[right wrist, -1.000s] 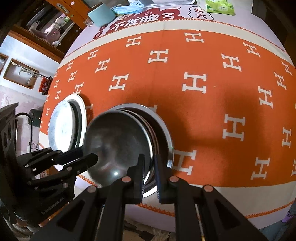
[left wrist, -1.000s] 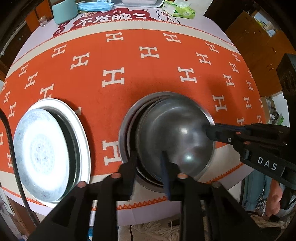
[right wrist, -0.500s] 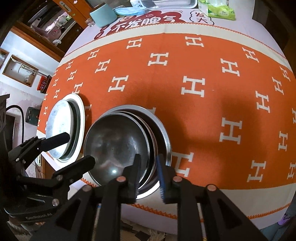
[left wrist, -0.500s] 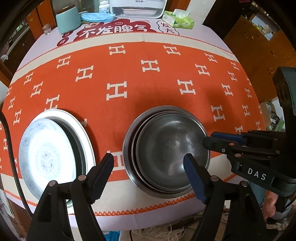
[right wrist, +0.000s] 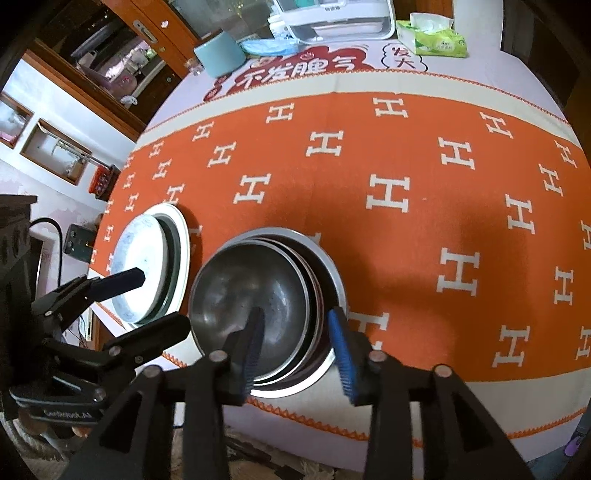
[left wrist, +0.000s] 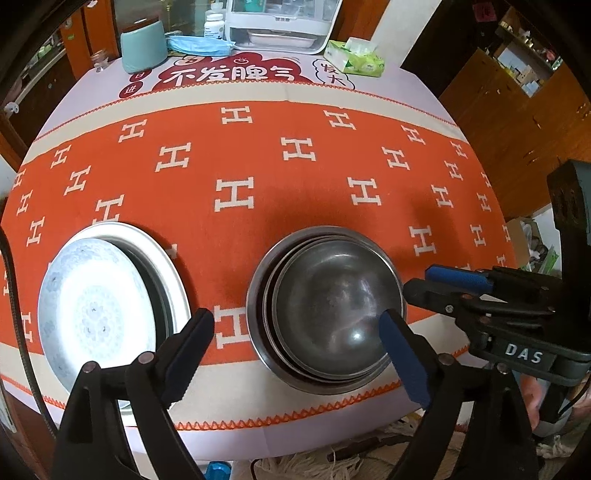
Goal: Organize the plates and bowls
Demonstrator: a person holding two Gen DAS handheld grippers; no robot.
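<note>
— What do you count on the table?

— I see two stacks near the front edge of the orange cloth (left wrist: 258, 166) with its white H pattern. On the right, metal bowls (left wrist: 332, 306) nested one inside another; I make out at least three rims, maybe four (the inner edges crowd together, so I can't swear to it). They are round, dull grey steel, smooth, with one bright glint. On the left, a white plate (left wrist: 88, 306) with a faint blue pattern sits tilted in a wider white dish (left wrist: 168, 258).

— And the grippers?

— My left gripper (left wrist: 295, 334) is spread wide and opening, one pad over bare cloth, the other above the top bowl's near rim; nothing is pinched. My right gripper (right wrist: 295, 339) is opening too, its two ridged pads straddling the right rims of the bowl stack, not pressing on them.

— Anything at the back?

— One teal cup (left wrist: 144, 46), one green tissue pack (left wrist: 356, 57), one white appliance (left wrist: 280, 22).
</note>
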